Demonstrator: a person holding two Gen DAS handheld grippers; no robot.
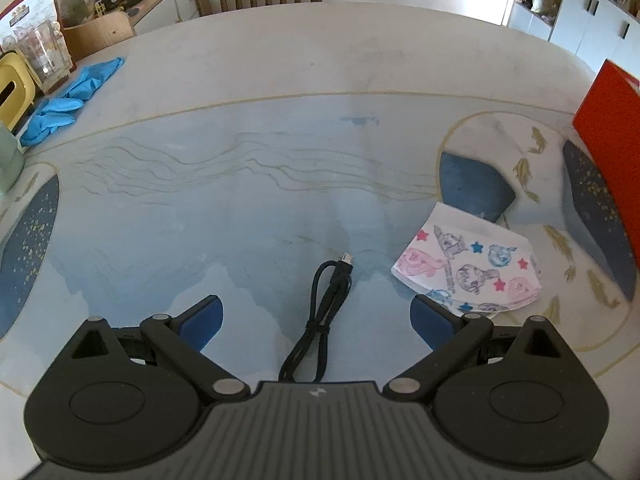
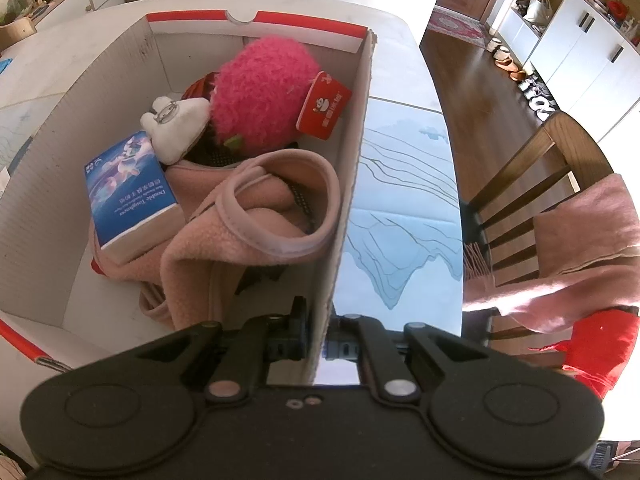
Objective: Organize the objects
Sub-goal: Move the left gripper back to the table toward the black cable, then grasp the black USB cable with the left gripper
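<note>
Left hand-held gripper (image 1: 316, 320) spread wide and empty, poised over the bundled black cable (image 1: 320, 320) on the bench (image 1: 280, 120); printed mask (image 1: 472, 268) just right of the cable. Best to drop straight, straddling the tied middle, then close. Right hand-held gripper (image 2: 318, 344) pinched tight on the cardboard box (image 2: 352, 184) wall. Box holds pink plush (image 2: 260, 92), white plush (image 2: 176, 124), blue pack (image 2: 128, 184), pink fleece (image 2: 256, 208).

Ahead of my left gripper (image 1: 316, 320) the patterned blue tabletop (image 1: 240, 208) lies bare around the coiled black cable (image 1: 320, 316). The cartoon-printed paper packet (image 1: 468, 268) crowds my right; the red-and-white cardboard box (image 1: 608, 120) walls that side.
</note>
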